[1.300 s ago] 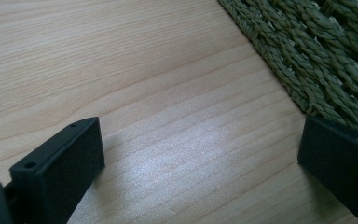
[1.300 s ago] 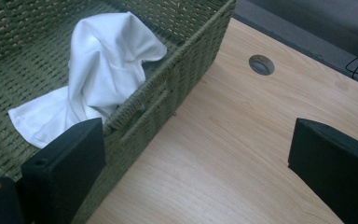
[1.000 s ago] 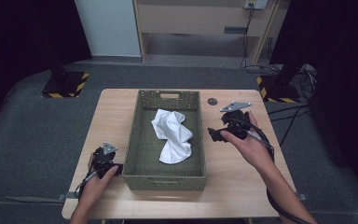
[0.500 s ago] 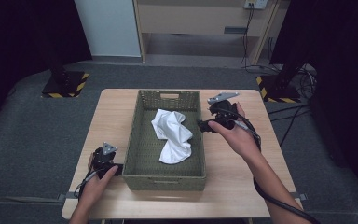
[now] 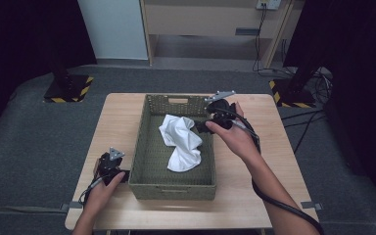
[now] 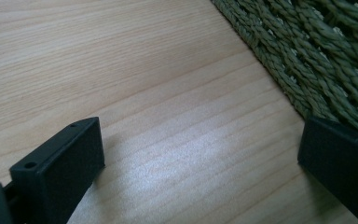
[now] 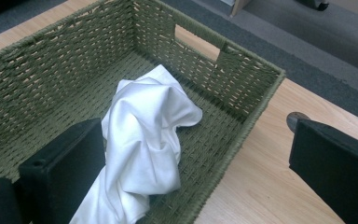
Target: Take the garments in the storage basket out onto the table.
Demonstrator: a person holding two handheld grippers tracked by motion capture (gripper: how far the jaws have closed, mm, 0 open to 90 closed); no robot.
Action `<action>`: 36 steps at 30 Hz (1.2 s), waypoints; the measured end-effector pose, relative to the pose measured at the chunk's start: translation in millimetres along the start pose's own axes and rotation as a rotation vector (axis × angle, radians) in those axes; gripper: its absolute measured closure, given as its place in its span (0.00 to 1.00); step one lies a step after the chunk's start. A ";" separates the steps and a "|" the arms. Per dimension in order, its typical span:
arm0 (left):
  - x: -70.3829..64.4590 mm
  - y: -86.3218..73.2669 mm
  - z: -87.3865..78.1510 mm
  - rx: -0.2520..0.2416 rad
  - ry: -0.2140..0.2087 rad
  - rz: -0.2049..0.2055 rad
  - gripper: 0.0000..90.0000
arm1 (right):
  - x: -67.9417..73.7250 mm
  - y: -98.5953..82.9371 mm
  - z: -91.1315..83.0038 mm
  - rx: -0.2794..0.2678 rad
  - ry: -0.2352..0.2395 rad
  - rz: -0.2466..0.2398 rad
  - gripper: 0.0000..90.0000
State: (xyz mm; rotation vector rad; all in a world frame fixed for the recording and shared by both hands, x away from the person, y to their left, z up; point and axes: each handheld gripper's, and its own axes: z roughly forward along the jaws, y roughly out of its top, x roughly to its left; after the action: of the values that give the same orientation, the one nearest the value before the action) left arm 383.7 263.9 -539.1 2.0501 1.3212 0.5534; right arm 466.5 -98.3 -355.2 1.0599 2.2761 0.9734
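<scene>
A crumpled white cloth [image 5: 181,142] lies inside a green woven basket [image 5: 171,185] in the middle of the wooden table [image 5: 254,196]. My right gripper [image 5: 200,126] hovers over the basket's right rim near the back, open, jaws pointing left at the cloth. In the right gripper view the cloth [image 7: 144,135] lies just ahead between the spread jaws of my right gripper [image 7: 200,168], which hold nothing. My left gripper [image 5: 108,159] rests on the table beside the basket's front left corner. In its own view my left gripper [image 6: 200,158] stands open over bare wood, the basket wall [image 6: 317,56] at its right.
A small dark round thing [image 7: 296,119] sits on the table just outside the basket's far rim [image 7: 256,93]. Grey carpet surrounds the table. Two stands with striped bases [image 5: 68,90] [image 5: 293,93] flank it at the back, before a wooden cabinet [image 5: 210,24].
My right gripper has risen from the table at the basket's right and moved left and back, over the basket's rim toward the cloth. The left gripper has stayed put.
</scene>
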 end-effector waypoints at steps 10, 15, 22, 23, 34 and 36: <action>0.1 -0.1 0.0 0.000 -0.001 0.001 0.00 | 15.5 0.2 19.9 0.029 0.024 -0.005 0.04; 0.0 -0.1 0.0 -0.001 0.000 0.000 0.00 | 20.7 1.1 27.3 0.028 0.034 0.004 0.04; -0.1 -0.1 0.0 -0.001 0.000 0.000 0.00 | 31.9 -0.2 39.9 0.046 0.058 -0.005 0.03; -0.1 -0.1 0.0 -0.001 0.000 0.000 0.00 | 33.5 -0.2 42.1 0.046 0.061 -0.004 0.03; -0.1 -0.1 0.0 -0.001 0.000 -0.001 0.00 | 50.6 4.8 56.7 0.050 0.103 -0.021 0.02; -0.1 -0.1 0.0 -0.001 0.000 0.000 0.00 | 53.1 5.3 60.1 0.055 0.106 -0.017 0.03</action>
State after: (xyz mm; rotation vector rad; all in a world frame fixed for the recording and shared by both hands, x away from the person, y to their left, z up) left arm 383.6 263.9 -539.2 2.0492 1.3215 0.5540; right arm 475.2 -29.3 -395.5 1.0324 2.4062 0.9878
